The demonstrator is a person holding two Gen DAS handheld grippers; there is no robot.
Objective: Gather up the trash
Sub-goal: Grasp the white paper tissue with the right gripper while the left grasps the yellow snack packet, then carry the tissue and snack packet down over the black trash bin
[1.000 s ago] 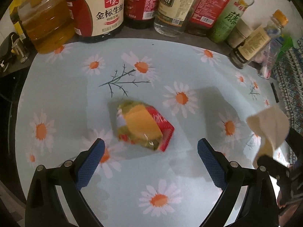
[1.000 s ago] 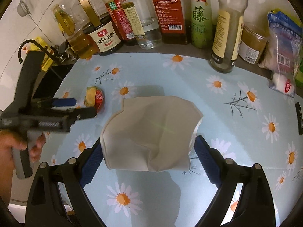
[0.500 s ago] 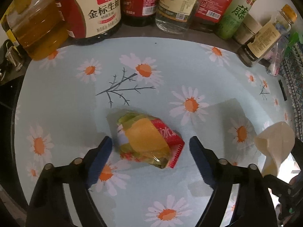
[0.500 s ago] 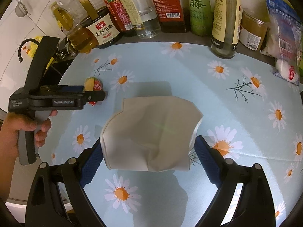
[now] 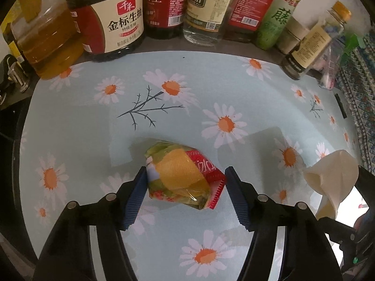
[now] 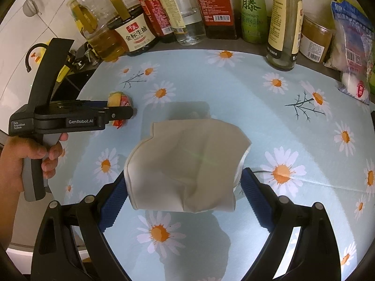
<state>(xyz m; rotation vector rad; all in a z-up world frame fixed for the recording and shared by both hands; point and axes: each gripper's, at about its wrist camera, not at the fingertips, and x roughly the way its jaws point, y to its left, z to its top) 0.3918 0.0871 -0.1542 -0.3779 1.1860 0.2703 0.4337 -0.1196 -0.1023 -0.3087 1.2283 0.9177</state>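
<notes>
A crumpled snack wrapper [image 5: 182, 178], yellow, green and red, lies on the daisy-print tablecloth [image 5: 211, 89]. My left gripper [image 5: 185, 185] has closed around it, both blue pads touching its sides. It also shows in the right wrist view [image 6: 118, 104], with the wrapper [image 6: 117, 99] at its tip. My right gripper [image 6: 185, 185] is shut on a beige paper bag [image 6: 187, 166] and holds it above the cloth. The bag also shows at the right edge of the left wrist view [image 5: 332, 178].
A row of oil, soy sauce and vinegar bottles [image 5: 121, 16] stands along the back edge. More bottles and a jar [image 6: 314, 39] stand at the back right, beside a plastic food bag [image 6: 354, 53]. A dark stove area [image 6: 77, 70] lies left of the cloth.
My left gripper moved forward over the wrapper and closed its fingers onto it. The right gripper kept holding the paper bag almost still.
</notes>
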